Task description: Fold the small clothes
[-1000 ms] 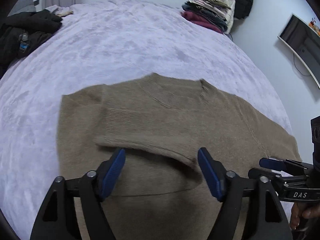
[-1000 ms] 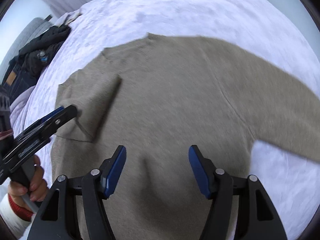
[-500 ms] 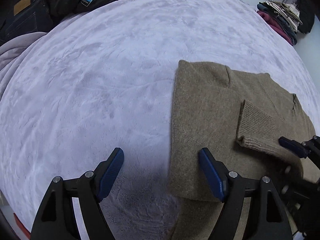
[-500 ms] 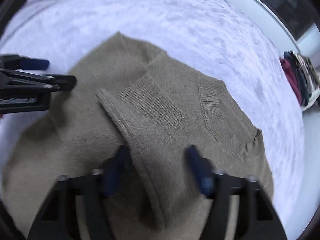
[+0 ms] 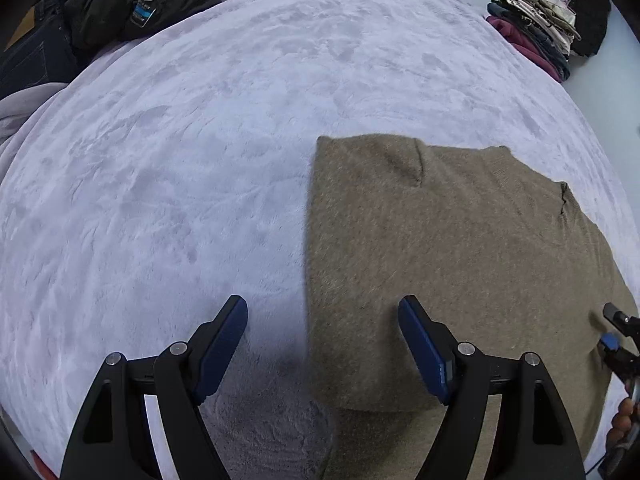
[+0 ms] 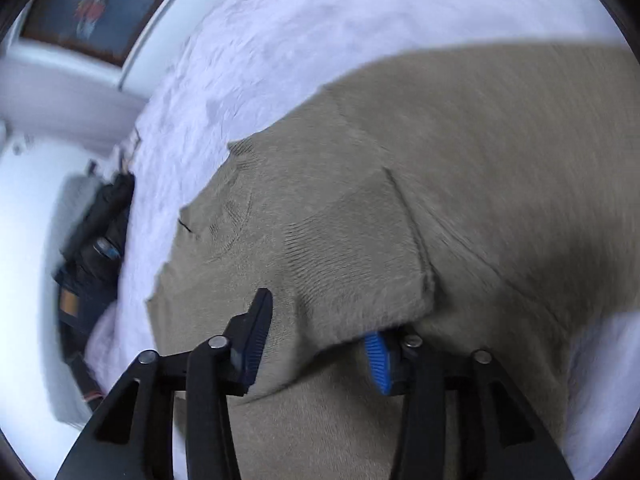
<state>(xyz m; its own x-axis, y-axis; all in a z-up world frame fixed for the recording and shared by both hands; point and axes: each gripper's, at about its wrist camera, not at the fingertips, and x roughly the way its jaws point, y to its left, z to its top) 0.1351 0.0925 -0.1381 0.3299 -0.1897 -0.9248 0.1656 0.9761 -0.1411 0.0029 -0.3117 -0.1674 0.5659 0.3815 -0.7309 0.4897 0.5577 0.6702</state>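
Note:
A tan knit sweater (image 5: 460, 260) lies flat on the lilac bedspread (image 5: 180, 200), its left side folded in to a straight edge. My left gripper (image 5: 323, 304) hangs open over that edge, one finger above the bedspread and the other above the knit, holding nothing. In the blurred right wrist view the sweater's (image 6: 480, 140) ribbed sleeve cuff (image 6: 360, 280) lies between the jaws of my right gripper (image 6: 318, 320). Those jaws are opening; one blue pad (image 6: 378, 360) sits under the cuff's edge. The right gripper (image 5: 616, 332) also shows at the left wrist view's right edge.
Dark jackets and jeans (image 5: 120, 8) are piled at the bed's far left. A stack of folded clothes (image 5: 536, 32) stands at the far right corner. A hand (image 5: 624, 424) holds the right gripper's handle. A white wall and dark window (image 6: 92, 12) flank the bed.
The left gripper drifted from above the sweater's middle to its folded left edge. The right gripper swung round and came down at the sleeve cuff, which now lies between its jaws.

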